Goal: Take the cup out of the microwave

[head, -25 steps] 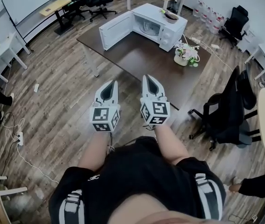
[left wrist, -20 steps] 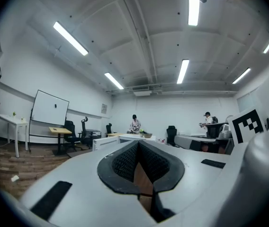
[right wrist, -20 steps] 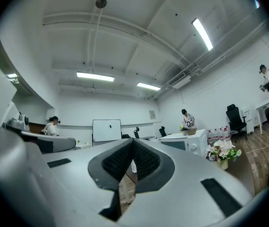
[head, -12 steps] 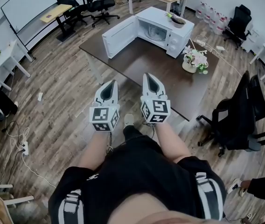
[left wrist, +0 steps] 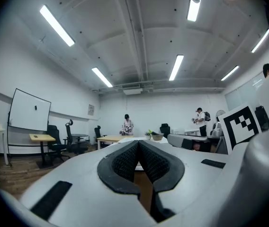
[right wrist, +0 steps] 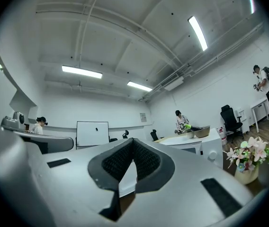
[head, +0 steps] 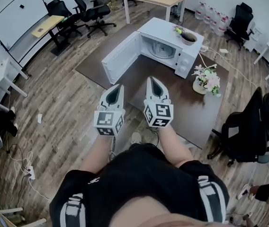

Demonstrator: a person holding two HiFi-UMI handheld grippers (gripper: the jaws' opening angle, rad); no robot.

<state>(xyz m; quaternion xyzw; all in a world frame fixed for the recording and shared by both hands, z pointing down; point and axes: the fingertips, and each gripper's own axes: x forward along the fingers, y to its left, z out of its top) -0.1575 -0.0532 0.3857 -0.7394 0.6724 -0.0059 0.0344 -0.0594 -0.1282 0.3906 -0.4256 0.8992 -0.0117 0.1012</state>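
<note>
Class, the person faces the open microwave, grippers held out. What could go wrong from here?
1. The open door juts out before the left gripper and could be bumped.
2. The flower vase beside the microwave could be clipped by the right gripper.
3. Both grippers are shut, so could only push.

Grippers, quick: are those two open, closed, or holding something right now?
Left gripper: closed, holding nothing.
Right gripper: closed, holding nothing.

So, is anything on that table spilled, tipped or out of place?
Nothing is spilled or tipped. The microwave sits on the table with its door swung wide open, a bowl holding greenery rests on its top, and the flower vase stands upright beside it. Only the bowl's spot seems unusual.
</note>
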